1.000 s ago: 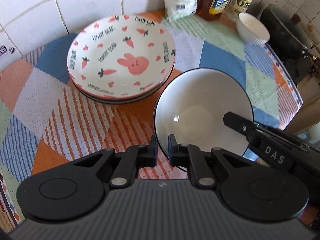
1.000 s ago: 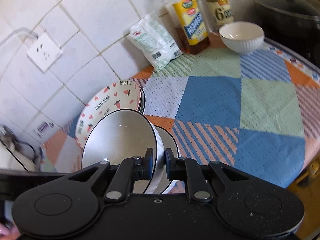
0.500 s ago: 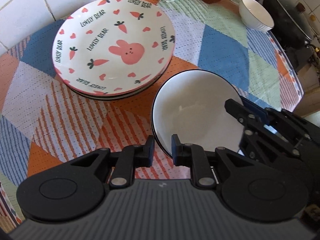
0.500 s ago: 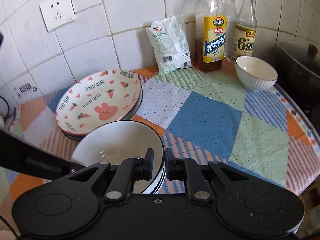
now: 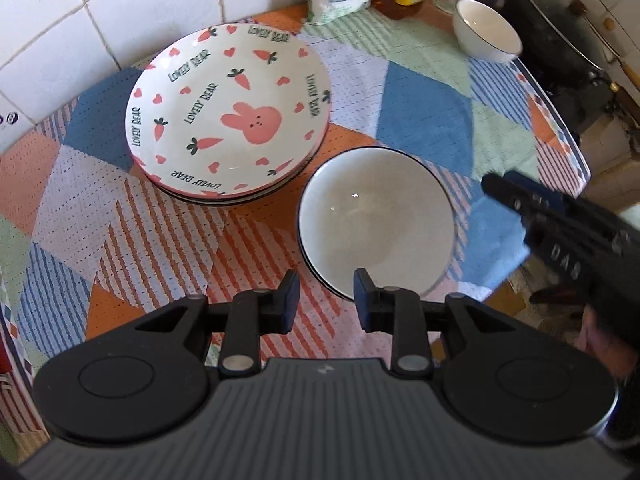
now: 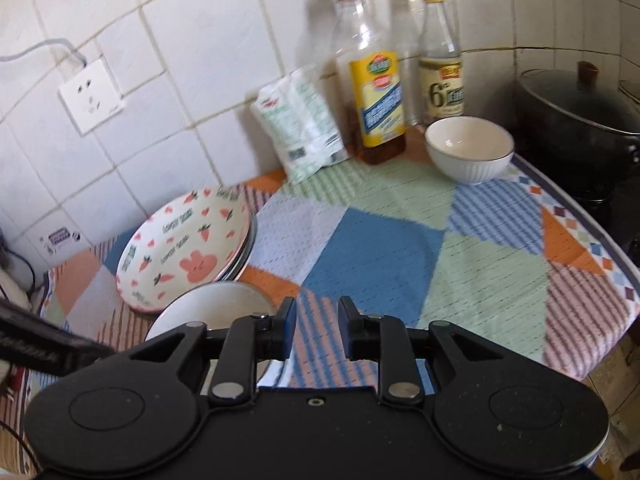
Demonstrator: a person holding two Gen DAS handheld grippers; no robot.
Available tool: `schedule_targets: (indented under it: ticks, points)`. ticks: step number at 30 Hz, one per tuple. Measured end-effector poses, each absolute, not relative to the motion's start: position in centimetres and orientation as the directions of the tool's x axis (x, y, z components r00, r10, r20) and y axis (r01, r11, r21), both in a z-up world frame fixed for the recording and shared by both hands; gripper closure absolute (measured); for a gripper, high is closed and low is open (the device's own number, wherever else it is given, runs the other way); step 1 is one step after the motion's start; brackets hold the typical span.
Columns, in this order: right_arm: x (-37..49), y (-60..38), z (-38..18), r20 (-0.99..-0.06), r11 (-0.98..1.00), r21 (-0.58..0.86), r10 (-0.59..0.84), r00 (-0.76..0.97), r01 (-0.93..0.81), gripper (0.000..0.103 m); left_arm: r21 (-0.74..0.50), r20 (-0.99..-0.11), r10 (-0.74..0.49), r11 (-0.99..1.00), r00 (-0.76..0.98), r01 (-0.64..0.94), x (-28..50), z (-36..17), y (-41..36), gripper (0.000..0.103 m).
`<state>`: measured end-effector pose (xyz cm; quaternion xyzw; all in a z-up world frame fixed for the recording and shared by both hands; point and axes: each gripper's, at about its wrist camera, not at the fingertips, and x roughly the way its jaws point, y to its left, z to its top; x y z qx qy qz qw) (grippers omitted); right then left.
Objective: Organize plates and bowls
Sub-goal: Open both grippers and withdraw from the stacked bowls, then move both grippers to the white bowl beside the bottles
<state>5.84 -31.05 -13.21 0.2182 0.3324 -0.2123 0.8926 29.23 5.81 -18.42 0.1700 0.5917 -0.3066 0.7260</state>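
Observation:
A white bowl with a black rim (image 5: 376, 216) sits nested in a second like bowl on the patchwork cloth, just right of a stack of bunny-and-carrot plates (image 5: 228, 116). My left gripper (image 5: 326, 300) hovers over the bowl's near rim with its jaws opening and the pads clear of the rim. One of the right gripper's fingers (image 5: 516, 198) shows off the bowl's right side. In the right wrist view my right gripper (image 6: 318, 328) is opening with nothing between its jaws; the bowl (image 6: 216, 304) lies left of it and the plates (image 6: 188, 248) behind.
A small ribbed white bowl (image 6: 470, 148) stands at the back right by two bottles (image 6: 376, 92) and a white bag (image 6: 304, 132). A dark lidded pot (image 6: 580, 112) sits off the table's right edge. Tiled wall with a socket (image 6: 90, 96) runs behind.
Both grippers were shut on the black-rimmed bowl's rim and held it tilted. They have let go, opened and drawn back upward, and the bowl now rests level in the other one.

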Motion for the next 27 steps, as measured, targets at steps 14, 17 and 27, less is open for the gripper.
schedule_targets:
  ticks: [14, 17, 27]
  points:
    - [2.7, -38.6, -11.2, -0.649, 0.875, 0.187, -0.231, 0.724, 0.447, 0.062, -0.117, -0.943, -0.281, 0.784, 0.18, 0.61, 28.1, -14.7, -0.5, 0.075]
    - [2.5, -40.8, -11.6, -0.642, 0.887, 0.168, -0.233, 0.73, 0.431, 0.06, -0.13, -0.937, -0.298, 0.779, 0.181, 0.613, 27.8, -14.5, -2.8, 0.075]
    - [2.3, -47.3, -12.0, -0.592, 0.922, 0.197, -0.159, 0.79, 0.332, 0.047, -0.132, -0.925, -0.319, 0.778, 0.206, 0.614, 27.2, -14.4, -10.1, 0.075]
